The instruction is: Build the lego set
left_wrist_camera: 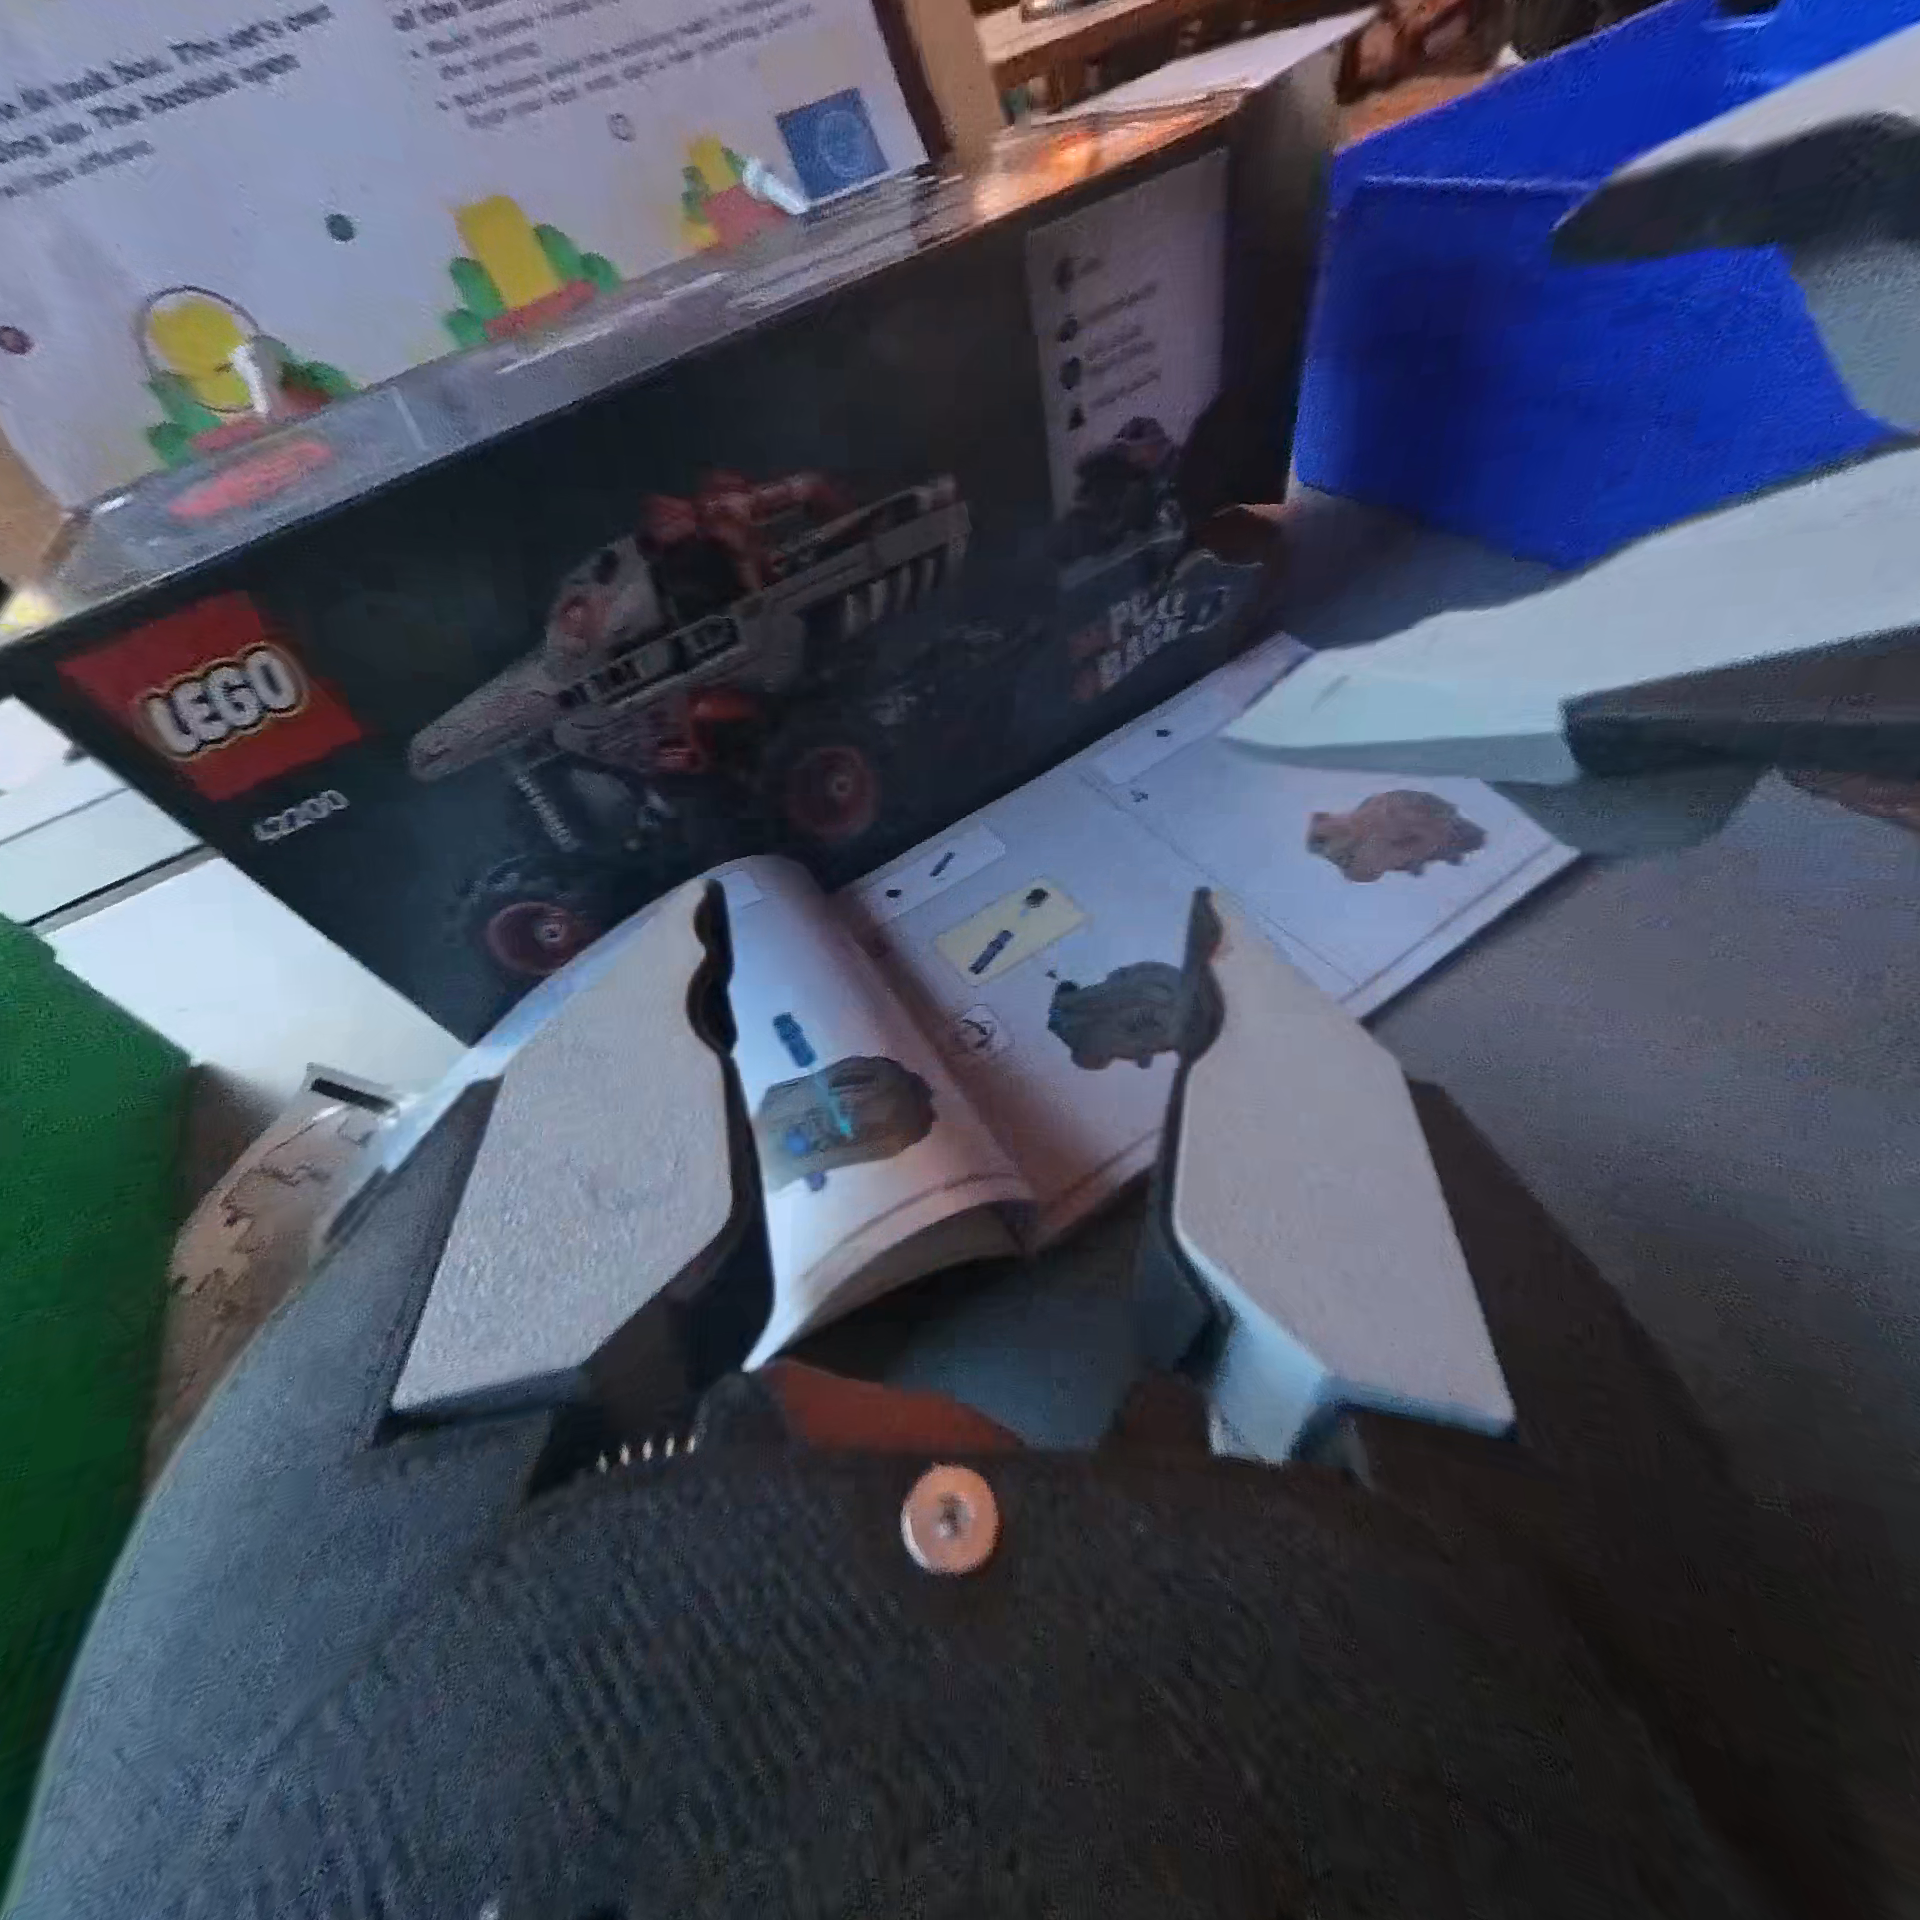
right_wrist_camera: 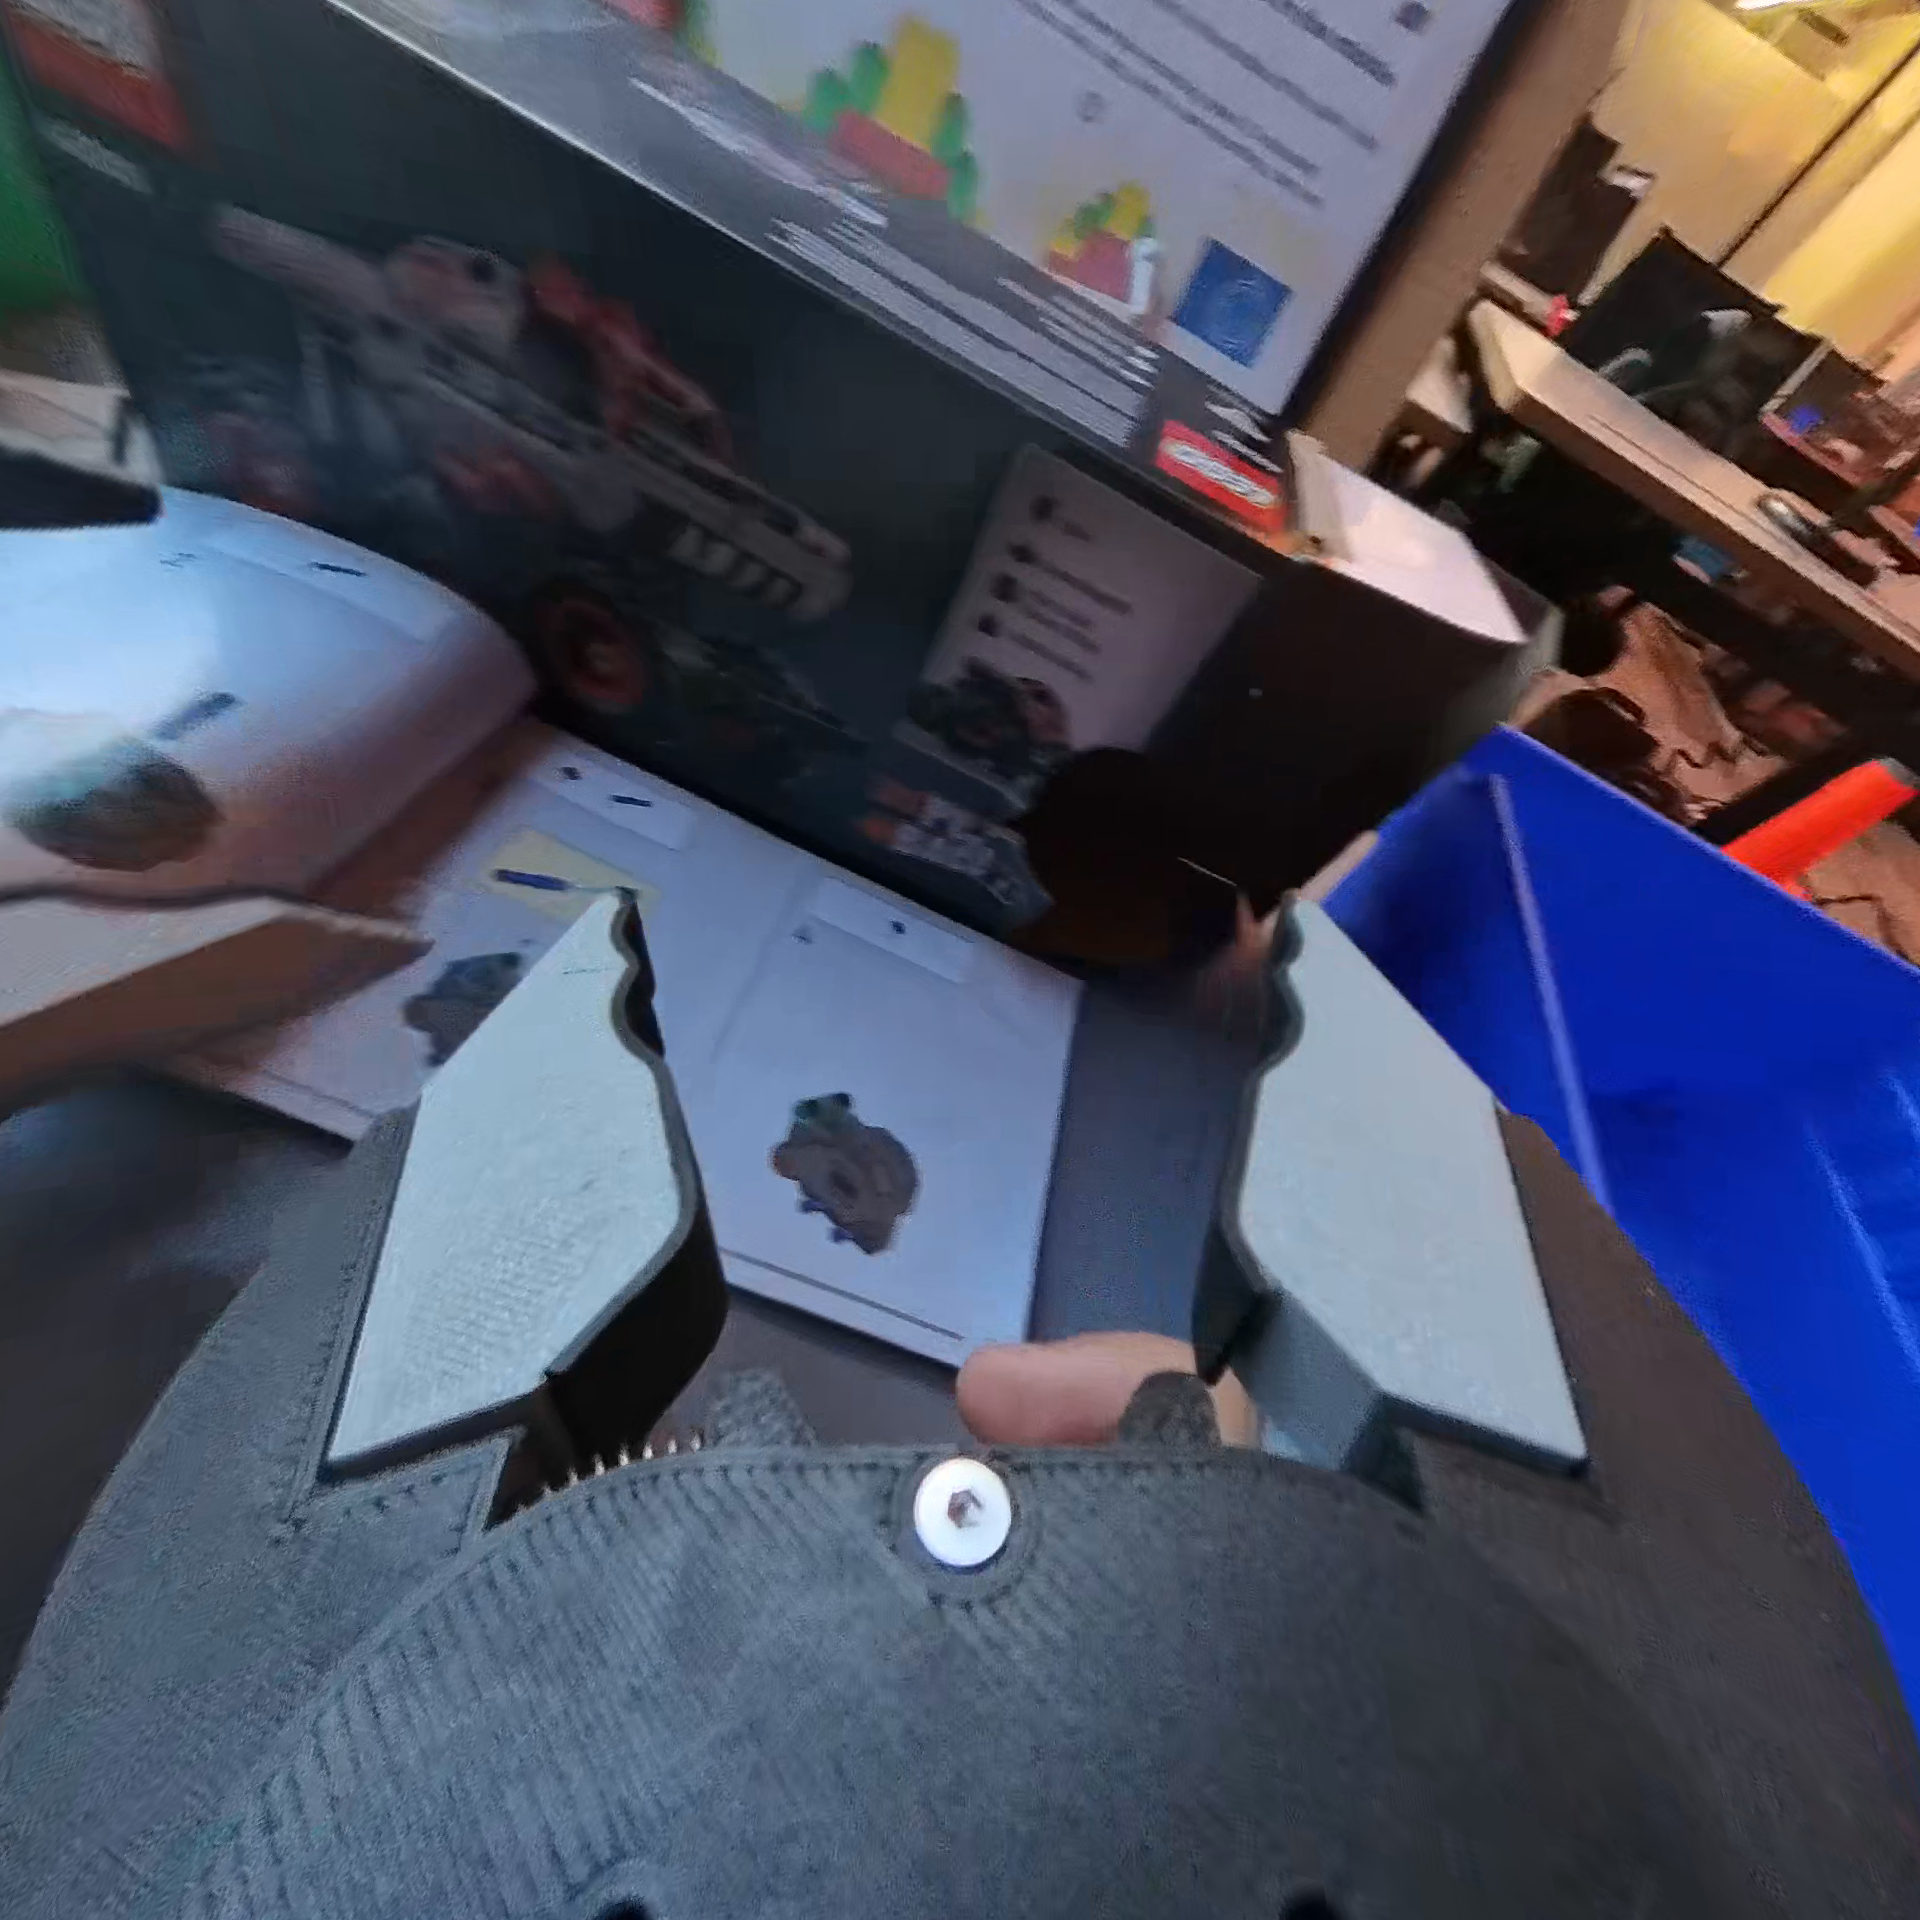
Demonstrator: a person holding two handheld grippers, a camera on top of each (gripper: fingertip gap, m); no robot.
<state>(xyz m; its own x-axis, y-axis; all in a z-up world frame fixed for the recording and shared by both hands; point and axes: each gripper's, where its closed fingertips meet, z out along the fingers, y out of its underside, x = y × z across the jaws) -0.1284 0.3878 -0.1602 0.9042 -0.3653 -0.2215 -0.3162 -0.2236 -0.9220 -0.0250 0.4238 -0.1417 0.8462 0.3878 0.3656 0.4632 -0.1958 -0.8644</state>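
Note:
An open instruction booklet [left_wrist_camera: 1049, 1039] lies on the dark table in front of an upright black set box [left_wrist_camera: 644, 623]. My left gripper [left_wrist_camera: 956, 914] is open and empty, low over the booklet, with its fingers on either side of the spine. The booklet's left page [right_wrist_camera: 239, 644] arches upward. My right gripper [right_wrist_camera: 951, 914] is open and empty above the booklet's right page [right_wrist_camera: 894, 1060]. It also shows in the left wrist view [left_wrist_camera: 1662, 644] at the upper right. A dark rounded object [right_wrist_camera: 1122, 831] sits by the box's right corner; it is too blurred to identify.
A blue bin [right_wrist_camera: 1662, 1091] stands to the right of the booklet and also shows in the left wrist view [left_wrist_camera: 1538, 343]. A white poster board [left_wrist_camera: 312, 156] stands behind the box. A green surface [left_wrist_camera: 73, 1195] is at the left. A fingertip [right_wrist_camera: 1070, 1392] shows under my right gripper.

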